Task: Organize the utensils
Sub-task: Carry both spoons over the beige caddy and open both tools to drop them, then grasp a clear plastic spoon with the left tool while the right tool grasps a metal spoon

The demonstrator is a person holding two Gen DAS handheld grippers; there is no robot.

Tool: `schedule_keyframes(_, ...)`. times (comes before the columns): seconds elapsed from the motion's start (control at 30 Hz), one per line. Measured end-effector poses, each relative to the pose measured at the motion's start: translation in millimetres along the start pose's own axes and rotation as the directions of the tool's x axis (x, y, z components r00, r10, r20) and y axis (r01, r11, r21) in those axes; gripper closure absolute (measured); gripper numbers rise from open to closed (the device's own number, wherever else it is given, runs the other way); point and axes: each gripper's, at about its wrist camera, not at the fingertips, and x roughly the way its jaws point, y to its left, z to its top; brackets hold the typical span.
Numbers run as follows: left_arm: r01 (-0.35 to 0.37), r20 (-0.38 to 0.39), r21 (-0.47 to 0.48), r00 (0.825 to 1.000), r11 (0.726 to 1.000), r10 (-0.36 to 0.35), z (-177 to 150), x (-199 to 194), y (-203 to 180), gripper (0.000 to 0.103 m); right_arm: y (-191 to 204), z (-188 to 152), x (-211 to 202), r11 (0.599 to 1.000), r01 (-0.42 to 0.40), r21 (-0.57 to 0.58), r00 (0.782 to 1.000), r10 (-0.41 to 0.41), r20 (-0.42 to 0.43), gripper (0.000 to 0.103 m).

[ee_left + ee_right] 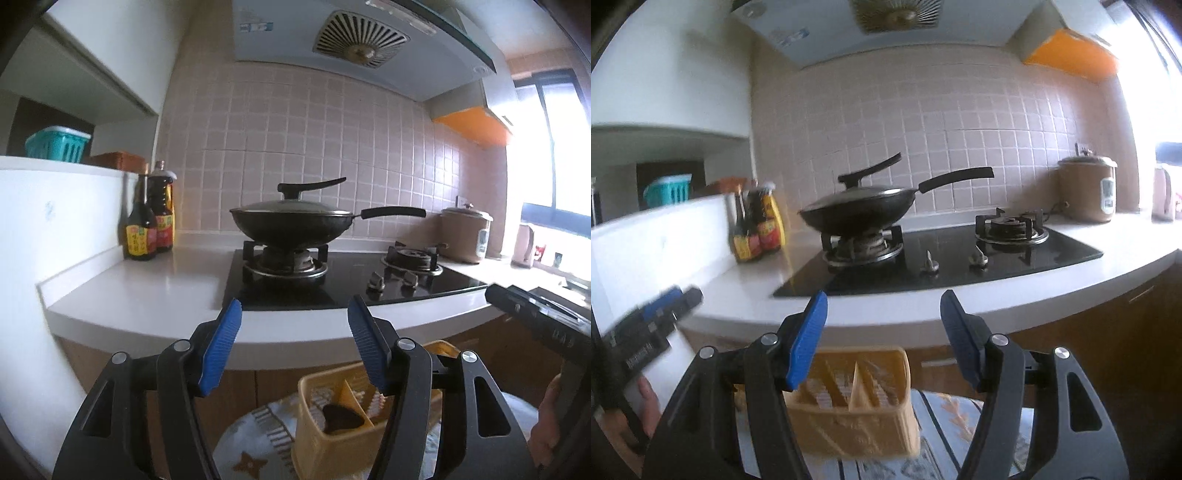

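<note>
A yellow slotted utensil holder (332, 417) with a divider stands on a patterned cloth below the counter edge. It also shows in the right wrist view (860, 402). A dark utensil head (341, 415) lies in one compartment. My left gripper (293, 325) is open and empty, held above the holder. My right gripper (882, 317) is open and empty, also above the holder. The right gripper's body shows at the right edge of the left wrist view (535, 314). The left gripper shows blurred at the left of the right wrist view (653, 317).
A white counter (147, 291) carries a black gas hob (351, 280) with a lidded wok (295, 221), two sauce bottles (147, 221), and a rice cooker (465, 232). A teal basket (57, 144) sits on a shelf at left. Brown cabinet fronts (1108, 332) lie below.
</note>
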Motion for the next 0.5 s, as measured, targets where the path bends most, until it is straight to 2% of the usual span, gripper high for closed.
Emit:
schedule_keyframes(0.17,0.044,-0.073,-0.030,0.996,0.999,-0.047,3.0,-30.2,8.8,0.045,6.4,0.6,-31.1,0.999,0.004,-0.049,0.997,-0.008,-0.082,0.043)
schedule_keyframes(0.3,0.071,-0.147,-0.046,0.986,0.996,-0.078,-0.5,-44.9,13.9,0.045,7.3,-1.3,-44.7,0.998,0.008,-0.059,0.982,-0.019,-0.186,0.043)
schedule_keyframes(0.37,0.078,-0.227,-0.057,0.970,0.995,-0.089,-7.2,-48.4,15.3,0.045,7.7,-4.6,-45.3,0.998,-0.001,-0.061,0.968,-0.015,-0.251,0.043)
schedule_keyframes(0.4,0.083,-0.257,-0.060,0.962,0.995,-0.096,-10.7,-48.6,15.8,0.045,7.6,-8.5,-44.2,0.998,-0.012,-0.060,0.952,-0.007,-0.306,0.043)
schedule_keyframes(0.47,0.108,-0.367,-0.070,0.921,0.992,-0.126,-25.6,-46.5,14.6,0.045,7.1,-16.5,-40.0,0.998,-0.030,-0.056,0.922,0.006,-0.387,0.043)
schedule_keyframes(0.5,0.111,-0.401,-0.072,0.907,0.991,-0.131,-31.5,-45.3,14.3,0.045,6.1,-24.0,-36.3,0.998,-0.041,-0.047,0.896,0.017,-0.444,0.043)
